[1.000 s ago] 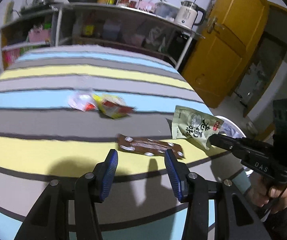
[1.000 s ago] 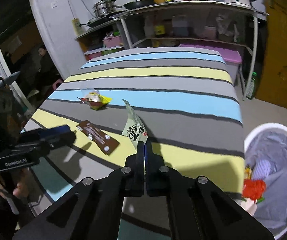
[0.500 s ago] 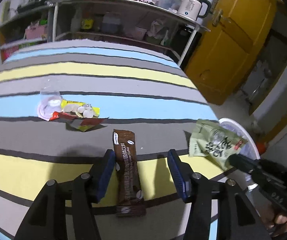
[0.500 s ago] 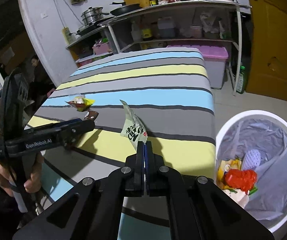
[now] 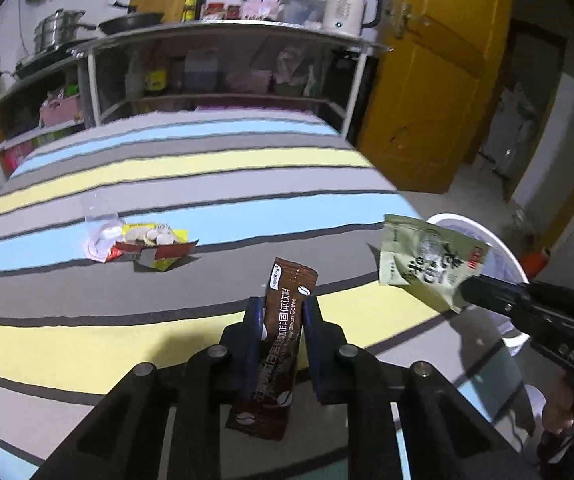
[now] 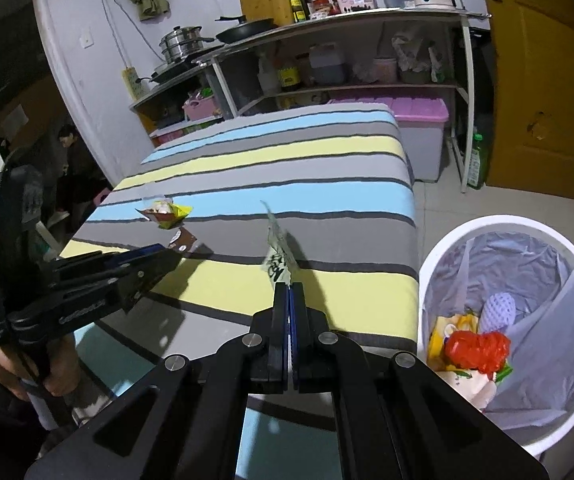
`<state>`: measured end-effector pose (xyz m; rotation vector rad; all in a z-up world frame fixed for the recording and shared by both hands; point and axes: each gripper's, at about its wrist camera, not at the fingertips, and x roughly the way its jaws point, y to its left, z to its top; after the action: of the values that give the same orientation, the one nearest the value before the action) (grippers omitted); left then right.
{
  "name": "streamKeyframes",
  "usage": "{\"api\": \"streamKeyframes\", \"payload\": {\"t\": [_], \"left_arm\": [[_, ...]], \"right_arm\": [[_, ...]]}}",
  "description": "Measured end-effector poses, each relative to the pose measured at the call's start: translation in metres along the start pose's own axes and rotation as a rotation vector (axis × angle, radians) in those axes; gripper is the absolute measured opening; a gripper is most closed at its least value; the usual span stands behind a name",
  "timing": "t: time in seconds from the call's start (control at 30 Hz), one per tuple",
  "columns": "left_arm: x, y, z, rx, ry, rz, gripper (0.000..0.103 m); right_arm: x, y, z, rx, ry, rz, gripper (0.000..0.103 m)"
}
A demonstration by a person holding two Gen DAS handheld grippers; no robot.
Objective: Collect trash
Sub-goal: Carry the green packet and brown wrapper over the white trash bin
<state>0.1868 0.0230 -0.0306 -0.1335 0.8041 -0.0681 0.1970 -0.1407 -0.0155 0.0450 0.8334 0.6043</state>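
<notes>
Two claws were in view, each held by one hand. Counted trash outside the bin: one brown sachet, one green packet, one pile of wrappers.

The left claw point(image 5: 283, 320) had just been closing, and its blue pads point(image 5: 253, 336) pressed on the brown sachet point(image 5: 283, 332) from both sides. The sachet stood lengthwise between the pads, its top end projecting past the tips and its bottom end hanging below them, above the striped desk point(image 5: 167, 280). In the right wrist view only the sachet's end showed at the left claw's tip.

The right claw point(image 6: 288, 292) was fully closed, pinching the lower edge of the green packet point(image 6: 277, 250). The packet stood edge-on and upright ahead of the tips in that view; in the left wrist view its printed face showed, held above the desk's right edge, in front of the bin.

One white bin point(image 6: 463, 232) with a grey liner stood on the floor just beside the desk's right edge. It held red, yellow and pale items; their count could not be told.

Farther along the desk, the pile of wrappers point(image 5: 143, 242) lay on the blue and grey stripes, well apart from both claws. It comprised a yellow-red pack and clear plastic, touching.

Beyond the desk stood one metal shelf point(image 5: 227, 32) bearing one white kettle point(image 5: 347, 8).
</notes>
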Motion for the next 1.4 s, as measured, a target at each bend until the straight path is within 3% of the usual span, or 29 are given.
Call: {"api": "streamKeyframes", "payload": {"t": [0.57,1.4], "left_arm": [[-0.040,-0.033,0.014,0.037,-0.094,-0.105,0.020],[-0.011,-0.149,0.035,0.182,-0.071,-0.275,0.020]], "right_arm": [[-0.051,-0.007,-0.004,0.025,-0.086,-0.065,0.000],[-0.111,-0.078,-0.027,0.149,-0.158,-0.216,0.000]]}}
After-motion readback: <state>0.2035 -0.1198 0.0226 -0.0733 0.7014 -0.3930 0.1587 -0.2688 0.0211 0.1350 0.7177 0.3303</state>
